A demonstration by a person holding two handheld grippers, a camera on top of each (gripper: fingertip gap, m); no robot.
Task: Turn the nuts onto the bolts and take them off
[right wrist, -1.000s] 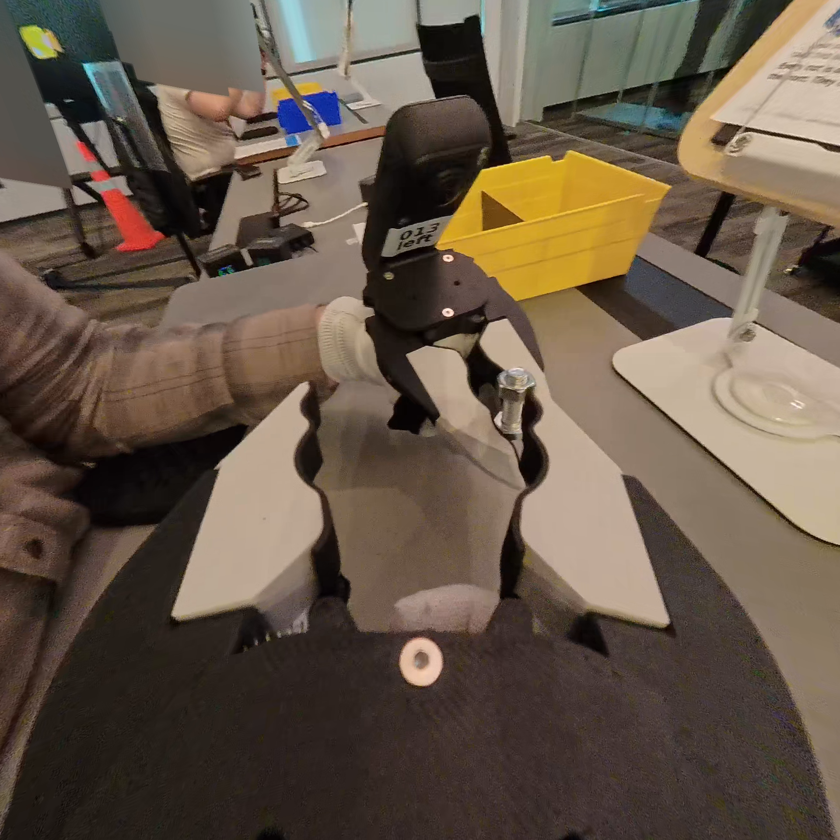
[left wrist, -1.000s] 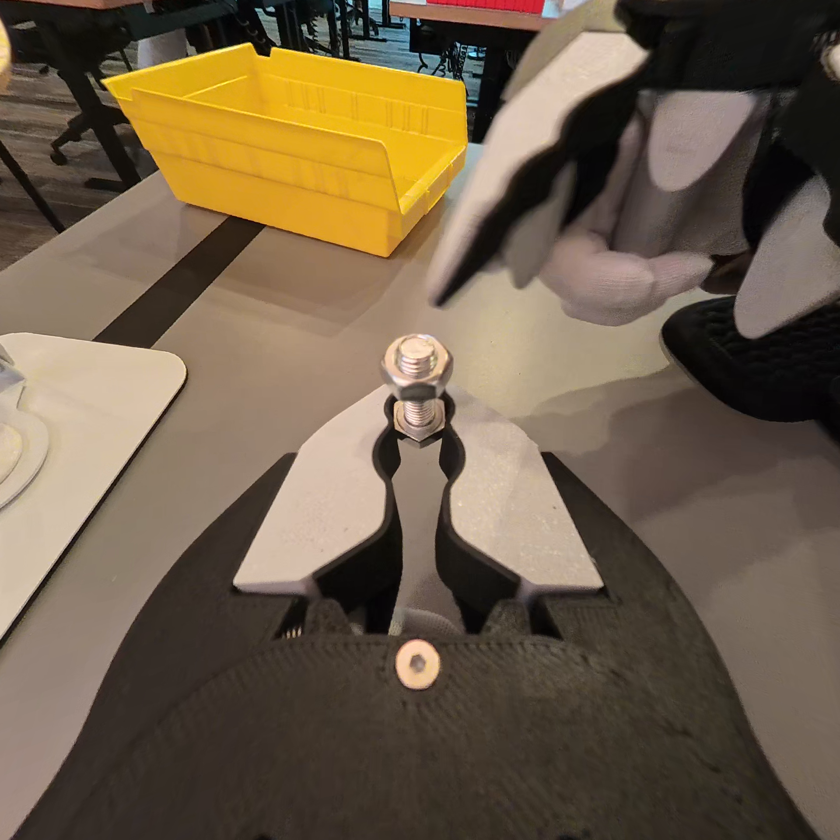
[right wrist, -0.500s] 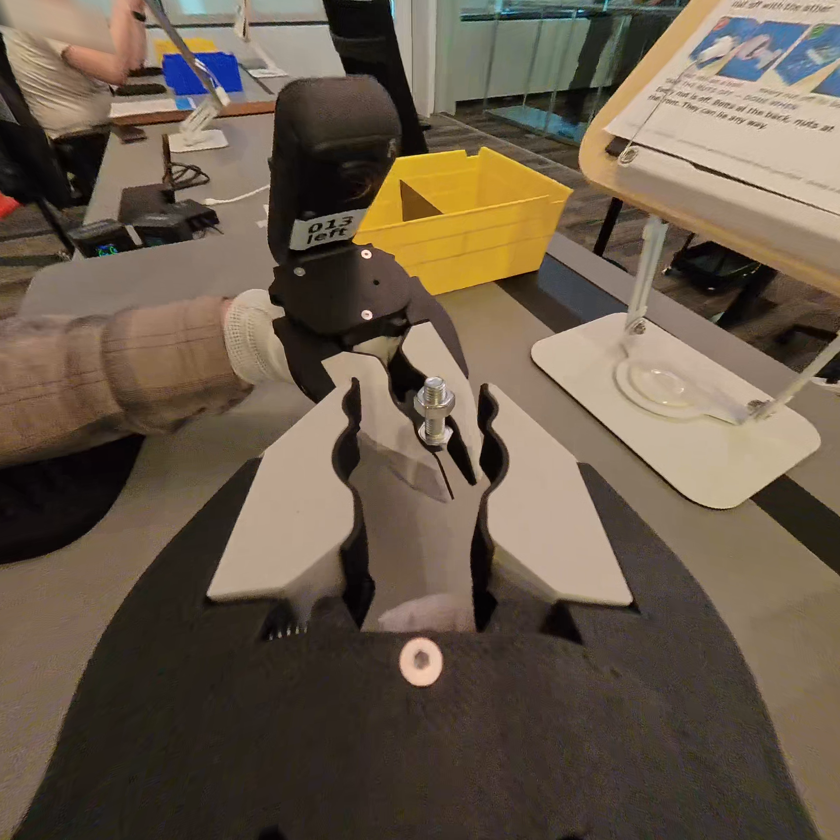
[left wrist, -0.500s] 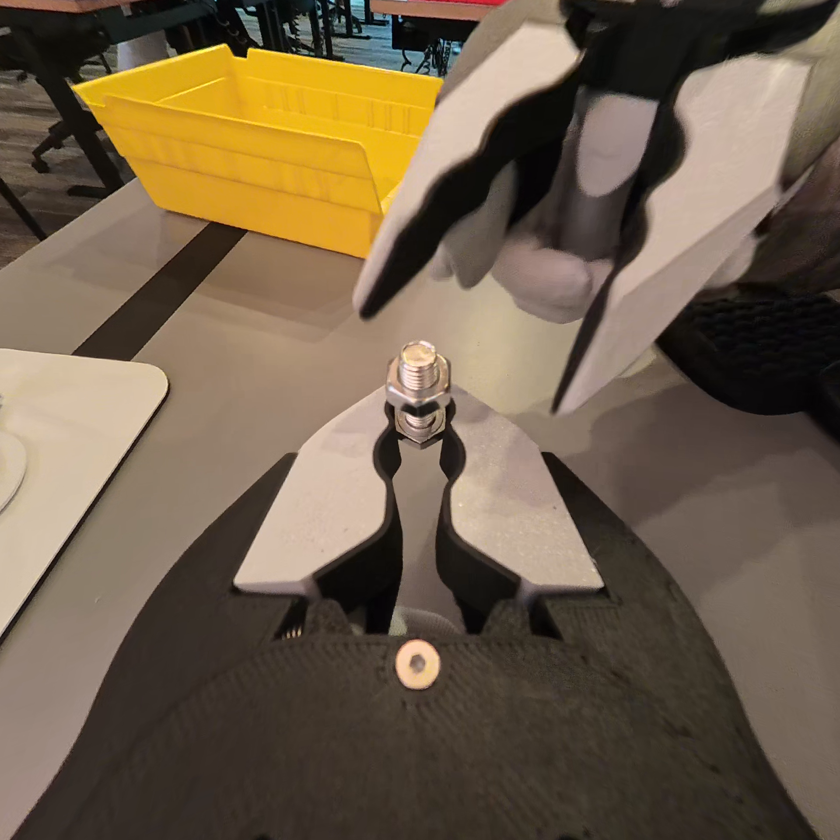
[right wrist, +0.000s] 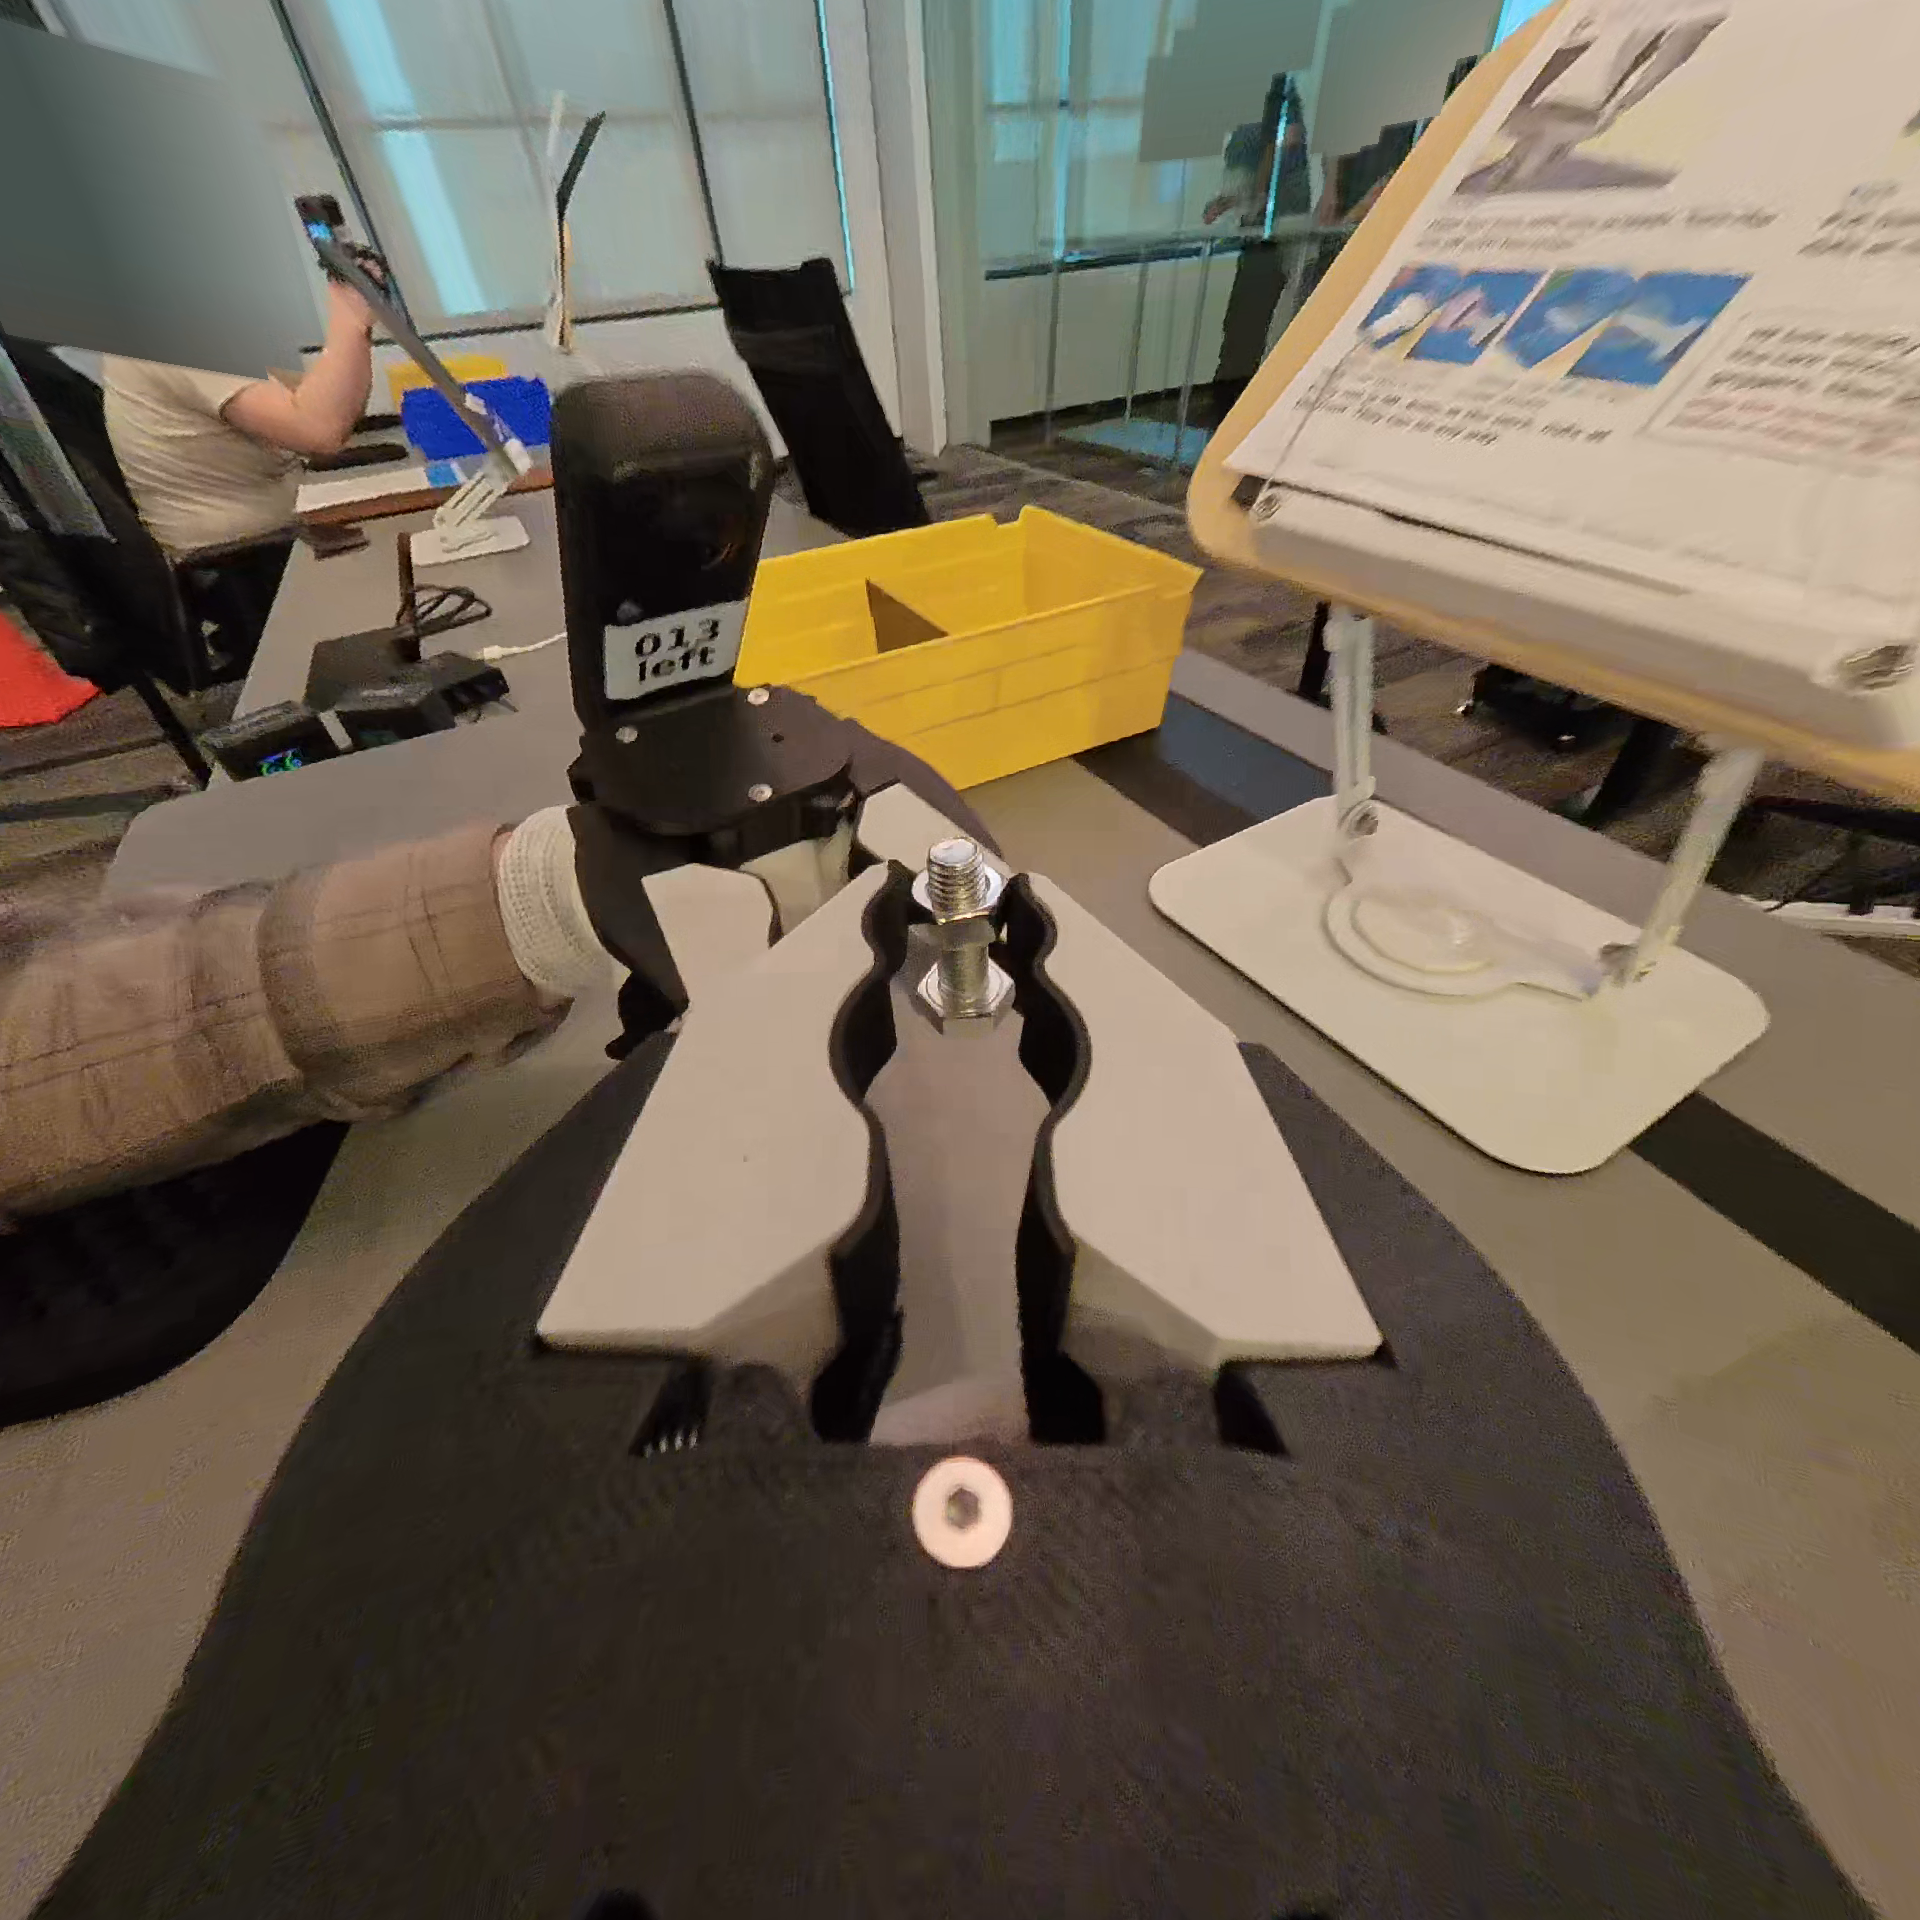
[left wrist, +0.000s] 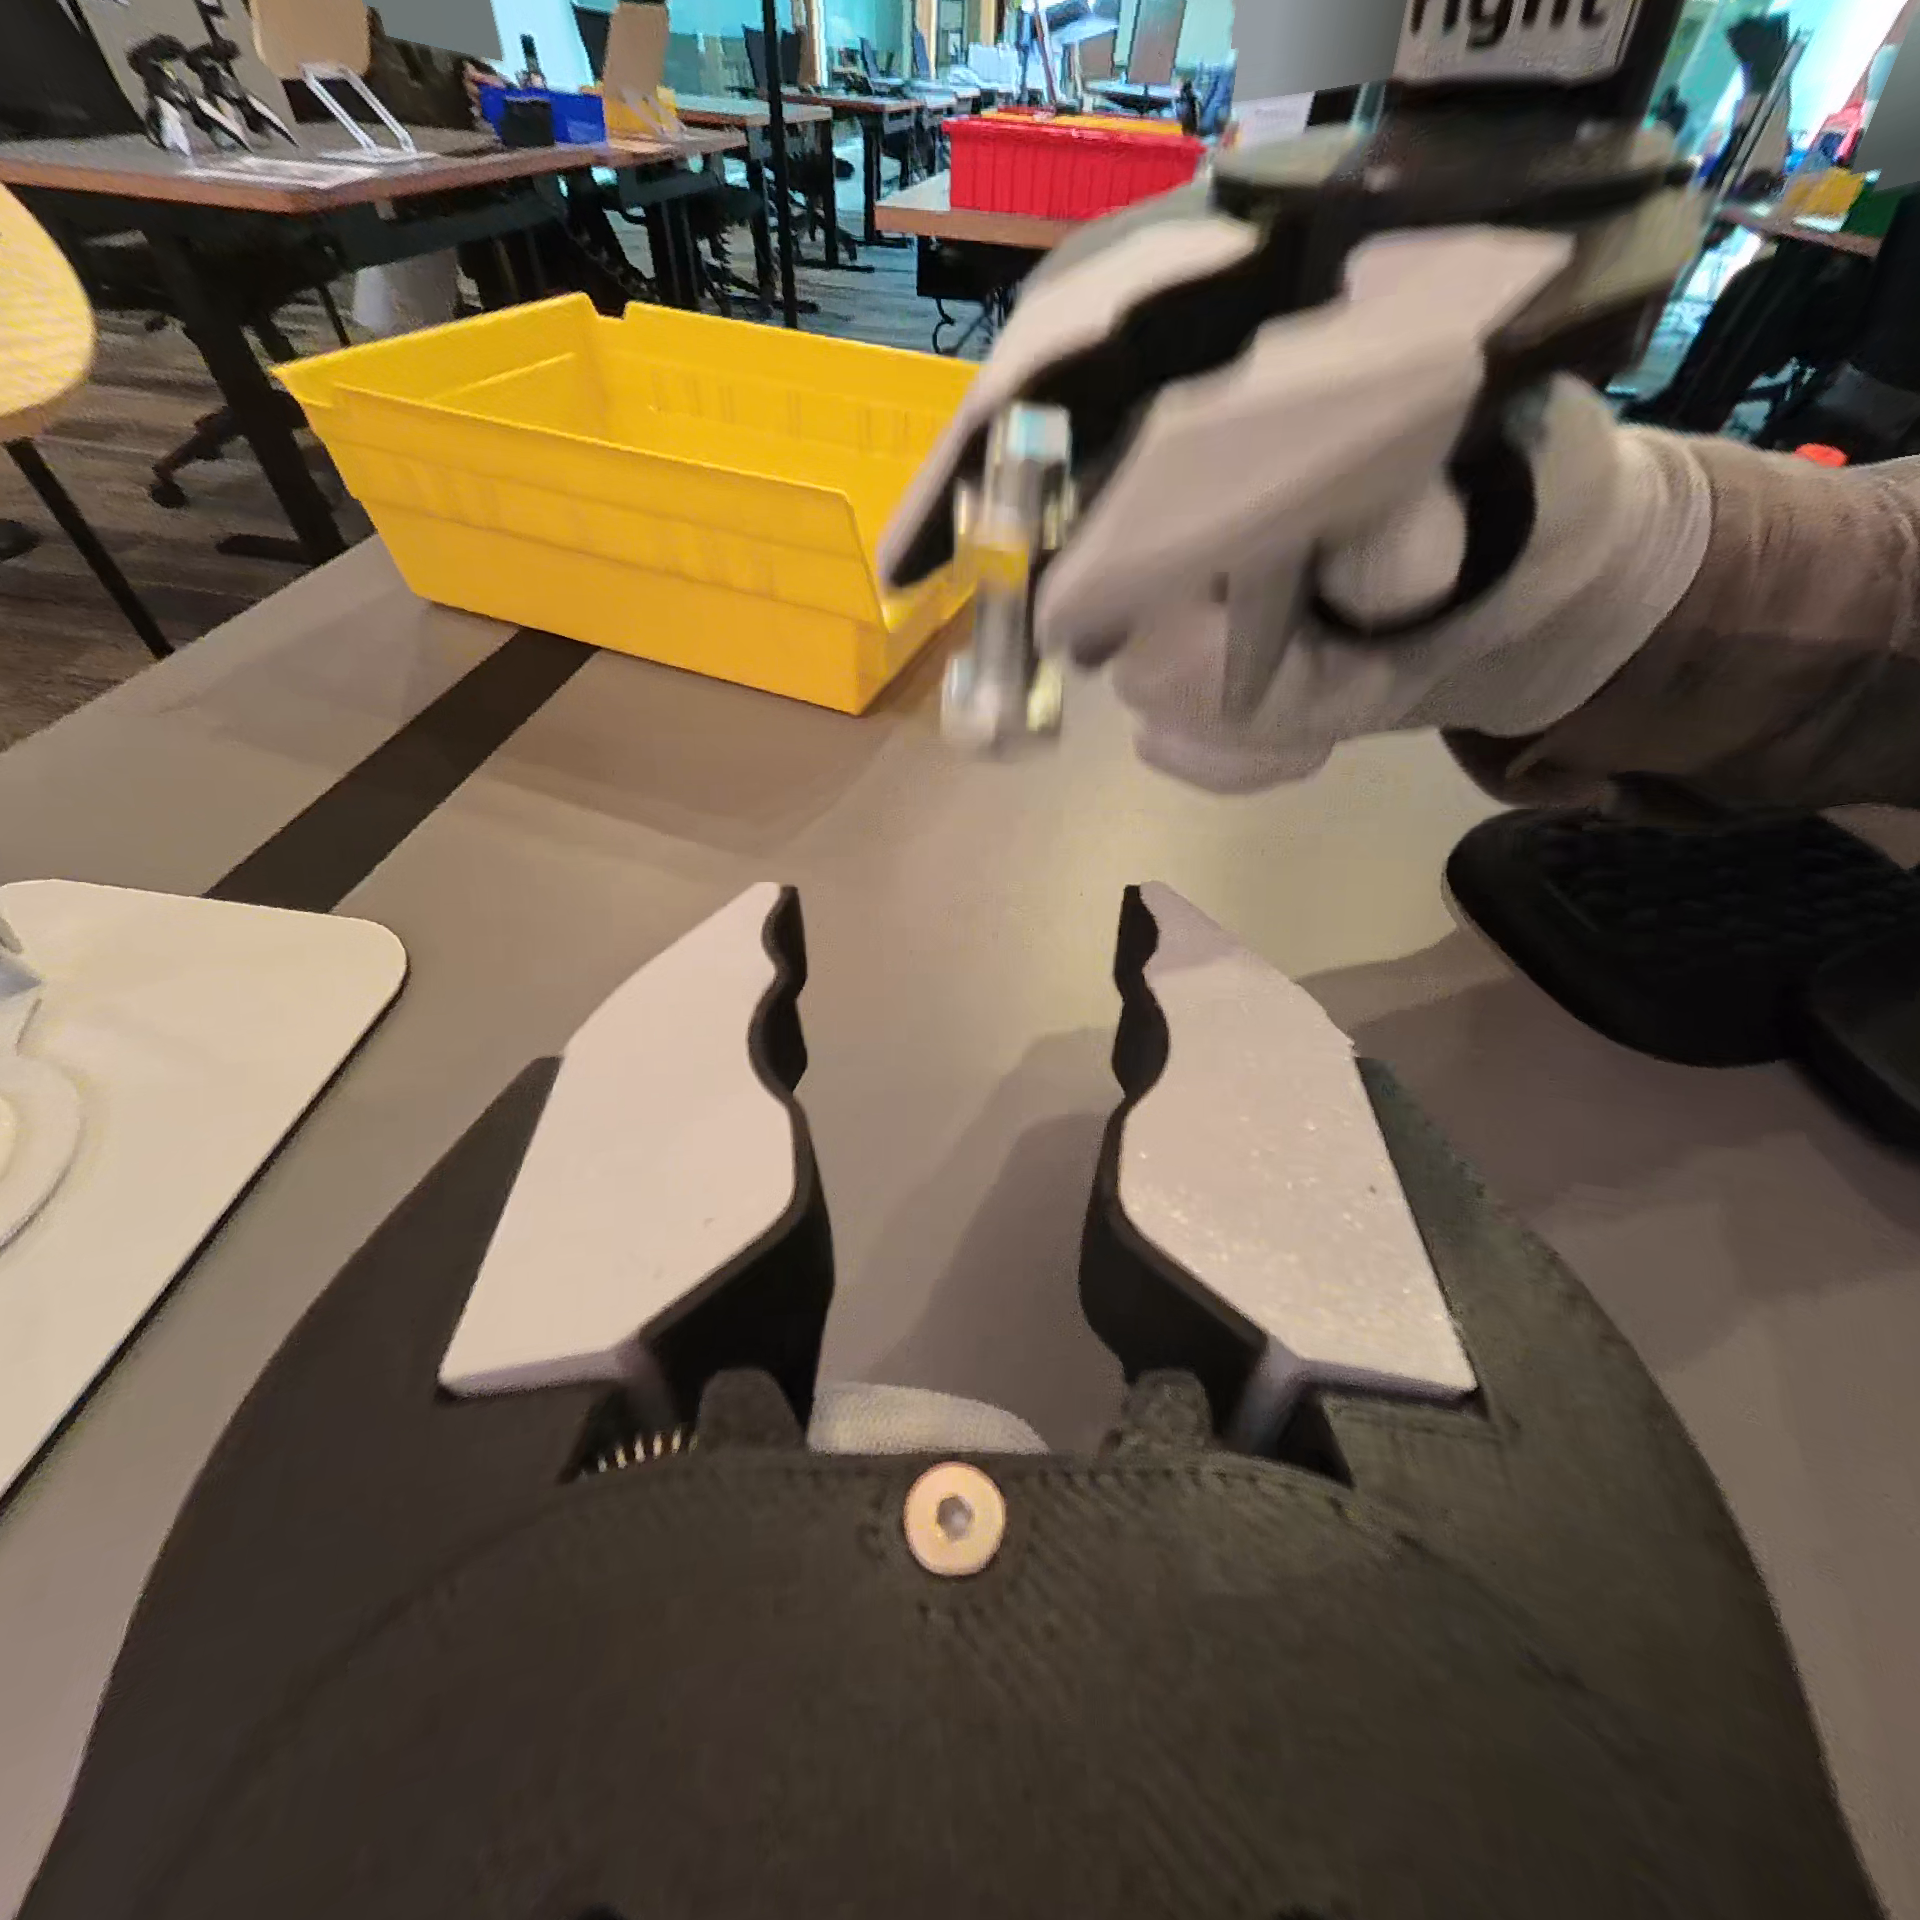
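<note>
On the left, the left tool (left wrist: 961,914) is hovering low over the grey desk (left wrist: 623,790) with its jaws standing wide apart and holding nothing. Behind it a yellow bin (left wrist: 644,499) is sitting on the desk. To the right, the right tool (right wrist: 961,904) is clamping its jaws on the nut (right wrist: 958,889) threaded on an upright bolt (right wrist: 961,940), lifted clear of the desk. A white stand base (right wrist: 1455,997) is resting farther right.
</note>
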